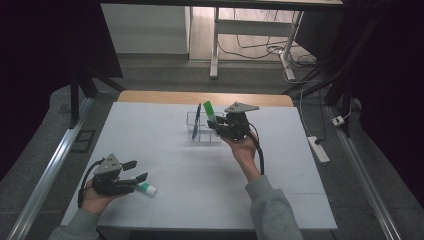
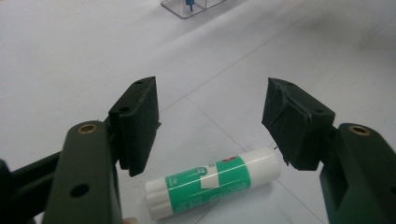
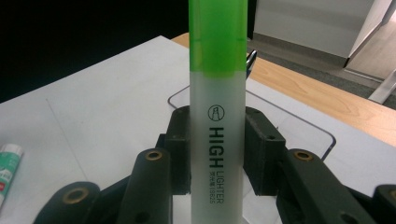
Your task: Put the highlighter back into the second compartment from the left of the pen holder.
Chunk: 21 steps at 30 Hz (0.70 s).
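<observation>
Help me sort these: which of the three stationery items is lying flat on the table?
The glue stick, under the open left gripper. The highlighter is clamped in the right gripper; the pen stands in the organizer.

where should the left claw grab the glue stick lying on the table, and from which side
Grip the glue stick at mid-barrel, on the green label, coming straight down from above. It lies flat on the white table, so only its long round sides are free; set the jaws across the barrel, not along it. The left claw hangs open just over it, roughly aligned along its length, so a wrist turn looks needed.
</observation>
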Each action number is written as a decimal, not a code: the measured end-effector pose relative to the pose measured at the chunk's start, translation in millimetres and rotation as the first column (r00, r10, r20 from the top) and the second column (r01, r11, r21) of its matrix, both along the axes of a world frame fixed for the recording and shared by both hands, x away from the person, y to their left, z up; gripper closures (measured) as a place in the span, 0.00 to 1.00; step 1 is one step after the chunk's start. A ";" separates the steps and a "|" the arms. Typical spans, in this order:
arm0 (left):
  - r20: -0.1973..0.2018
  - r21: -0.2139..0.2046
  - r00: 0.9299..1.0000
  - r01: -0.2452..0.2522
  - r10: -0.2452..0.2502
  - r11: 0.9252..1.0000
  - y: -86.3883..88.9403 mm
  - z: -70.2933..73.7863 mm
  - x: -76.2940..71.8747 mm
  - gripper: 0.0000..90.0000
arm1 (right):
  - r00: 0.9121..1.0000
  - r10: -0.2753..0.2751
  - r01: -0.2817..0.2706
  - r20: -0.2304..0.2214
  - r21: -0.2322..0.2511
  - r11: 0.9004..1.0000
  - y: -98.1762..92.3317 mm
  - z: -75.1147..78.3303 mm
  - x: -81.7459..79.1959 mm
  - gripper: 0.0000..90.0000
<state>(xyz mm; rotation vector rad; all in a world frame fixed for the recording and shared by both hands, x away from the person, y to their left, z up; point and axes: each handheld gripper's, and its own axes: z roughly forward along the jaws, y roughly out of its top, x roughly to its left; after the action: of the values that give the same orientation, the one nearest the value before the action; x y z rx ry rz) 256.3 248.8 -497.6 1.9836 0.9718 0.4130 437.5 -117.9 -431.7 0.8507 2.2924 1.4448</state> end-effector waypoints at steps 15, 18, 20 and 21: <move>-0.013 0.000 1.000 -0.002 0.002 1.000 1.2 -2.0 1.3 0.40 | 1.000 -0.018 0.018 0.002 0.012 1.000 15.0 -1.4 18.2 0.73; -0.015 -0.001 1.000 -0.001 0.001 1.000 1.6 -2.1 1.6 0.40 | 1.000 -0.026 0.026 0.006 0.010 1.000 15.5 -0.9 21.1 0.73; -0.015 -0.001 1.000 -0.002 0.002 1.000 1.8 -2.3 1.8 0.40 | 0.999 -0.031 0.031 0.007 0.014 0.999 15.7 -0.3 22.7 0.73; -0.016 -0.001 1.000 -0.003 0.003 1.000 1.8 -2.5 1.8 0.40 | 0.999 -0.034 0.033 0.011 0.015 0.999 15.6 0.0 23.3 0.73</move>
<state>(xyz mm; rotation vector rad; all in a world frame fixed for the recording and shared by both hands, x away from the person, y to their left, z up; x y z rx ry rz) 258.1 250.6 -500.1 1.9874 0.9842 0.3989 460.8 -102.3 -431.6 0.8786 2.2508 1.4509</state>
